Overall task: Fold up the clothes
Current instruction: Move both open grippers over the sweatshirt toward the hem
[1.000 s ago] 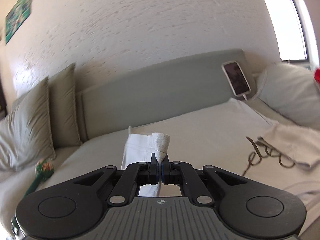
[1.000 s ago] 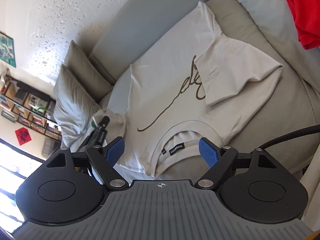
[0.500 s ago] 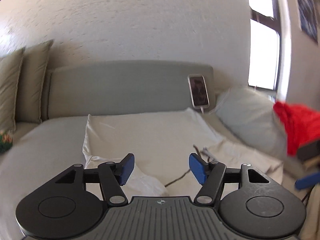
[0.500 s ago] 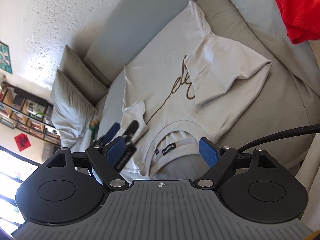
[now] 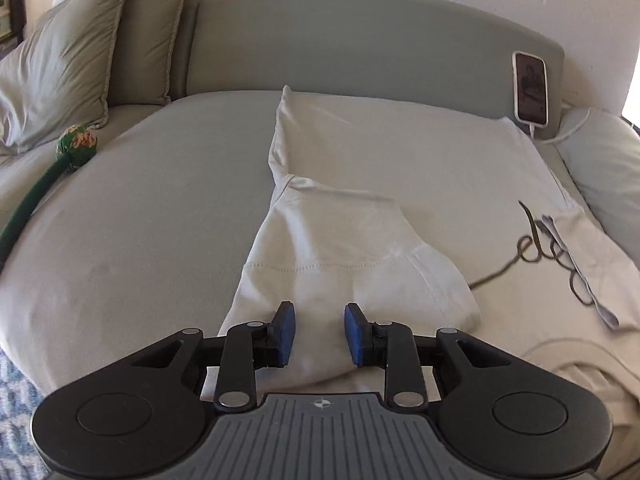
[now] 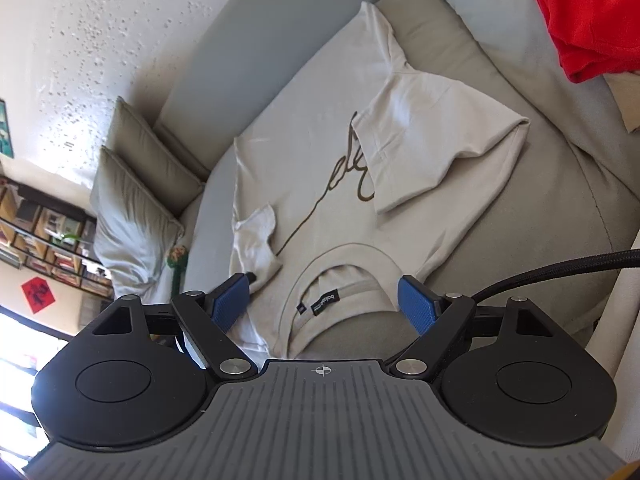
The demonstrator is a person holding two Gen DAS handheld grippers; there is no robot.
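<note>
A cream T-shirt [image 5: 400,152] with a brown script print lies face up on the grey bed [image 5: 140,220]. Its near sleeve [image 5: 340,240] is folded inward onto the chest. My left gripper [image 5: 319,334] hovers low over that shoulder; its jaws are closing, with fabric lying between the blue pads [image 5: 286,332] but no pinch visible. In the right wrist view the T-shirt [image 6: 312,140] shows both sleeves folded in, the small one [image 6: 256,236] and the broad one [image 6: 432,132]. My right gripper [image 6: 324,300] stands open above the collar [image 6: 340,256], holding nothing.
A phone [image 5: 530,88] on a charging cable leans on the grey headboard [image 5: 360,40]. Pillows [image 5: 60,72] and a green knitted toy [image 5: 76,146] lie at the left, another pillow [image 5: 600,160] at the right. A red garment [image 6: 592,12] lies beyond the shirt. A black cable [image 6: 560,268] crosses the right.
The left gripper let go of the sleeve it was pinching, and the sleeve now lies folded on the shirt. That gripper tilted down toward the shoulder and its jaws narrowed again. The right gripper stayed put.
</note>
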